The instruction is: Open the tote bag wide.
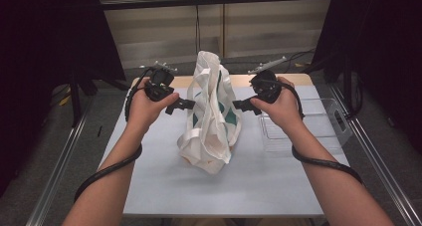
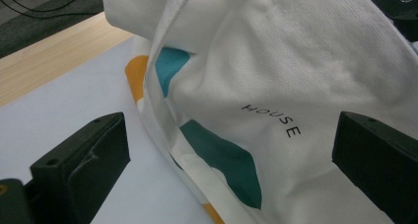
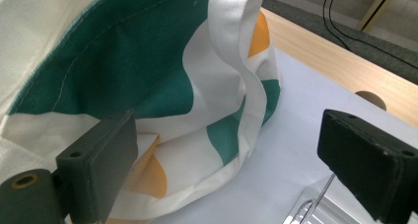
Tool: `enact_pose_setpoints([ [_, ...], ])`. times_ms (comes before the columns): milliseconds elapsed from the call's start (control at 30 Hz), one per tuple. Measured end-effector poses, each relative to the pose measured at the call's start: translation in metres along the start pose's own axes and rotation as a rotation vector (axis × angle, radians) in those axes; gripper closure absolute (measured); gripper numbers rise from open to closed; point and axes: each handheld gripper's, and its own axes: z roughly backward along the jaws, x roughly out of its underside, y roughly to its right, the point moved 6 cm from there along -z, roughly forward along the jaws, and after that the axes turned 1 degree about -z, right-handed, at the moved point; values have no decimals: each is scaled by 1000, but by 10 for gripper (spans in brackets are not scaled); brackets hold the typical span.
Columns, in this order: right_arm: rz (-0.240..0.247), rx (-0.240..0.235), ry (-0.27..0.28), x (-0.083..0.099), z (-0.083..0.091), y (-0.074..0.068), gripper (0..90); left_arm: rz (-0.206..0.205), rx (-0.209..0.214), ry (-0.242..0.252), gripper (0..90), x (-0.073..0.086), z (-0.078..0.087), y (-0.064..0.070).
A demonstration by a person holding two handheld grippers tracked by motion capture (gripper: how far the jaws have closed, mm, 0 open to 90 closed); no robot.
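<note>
A white tote bag (image 1: pixel 211 111) with teal and orange patches stands slumped in the middle of the table, its handles up. My left gripper (image 1: pixel 185 105) sits at the bag's left side, jaws pointing at the cloth. My right gripper (image 1: pixel 239 105) faces it from the right side. In the left gripper view the bag (image 2: pixel 276 76), printed with "HOUSE", lies between the wide-apart jaws of the left gripper (image 2: pixel 231 135). In the right gripper view the bag (image 3: pixel 138 61) and its hanging strap (image 3: pixel 241 61) lie ahead of the open right gripper (image 3: pixel 234 130). Neither holds anything.
A clear plastic tray (image 1: pixel 318 124) lies on the table's right side, just under the right hand; its corner (image 3: pixel 305 209) shows by the right jaw. The pale table top (image 1: pixel 249 186) has free room at the front. A wooden strip (image 1: pixel 293 79) runs along the back edge.
</note>
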Motion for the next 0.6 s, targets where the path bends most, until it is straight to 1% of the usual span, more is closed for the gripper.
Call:
enact_pose_setpoints([
  [33,-2,4,-1,-1,0,0,83,4,-2,1,7,-1,0,1],
  [67,-6,2,3,-2,0,0,84,18,-3,11,7,-2,-1,2],
  [133,-7,10,3,-4,-1,1,84,2,-1,2,7,-3,0,3],
  [167,-6,9,4,-4,-1,1,84,7,-1,13,7,-4,0,5],
  [233,-4,6,1,-5,-2,0,84,7,-3,14,6,-5,1,5],
  [267,1,14,0,-6,-1,0,84,8,-12,11,4,-5,2,6],
  [300,1,14,0,-6,-1,0,84,8,-12,11,4,-5,2,6],
  [333,4,11,0,-7,-1,-1,84,-1,-8,11,4,-6,3,6],
  [367,3,16,2,-8,-1,0,84,-15,-9,-3,4,-6,4,6],
  [400,0,12,7,-9,-1,0,84,-8,-11,-1,4,-7,4,7],
  [533,-4,9,5,-11,-1,-1,84,-9,-9,14,2,-11,4,10],
  [600,-8,8,4,-13,-1,-1,84,-4,-3,10,2,-13,3,12],
])
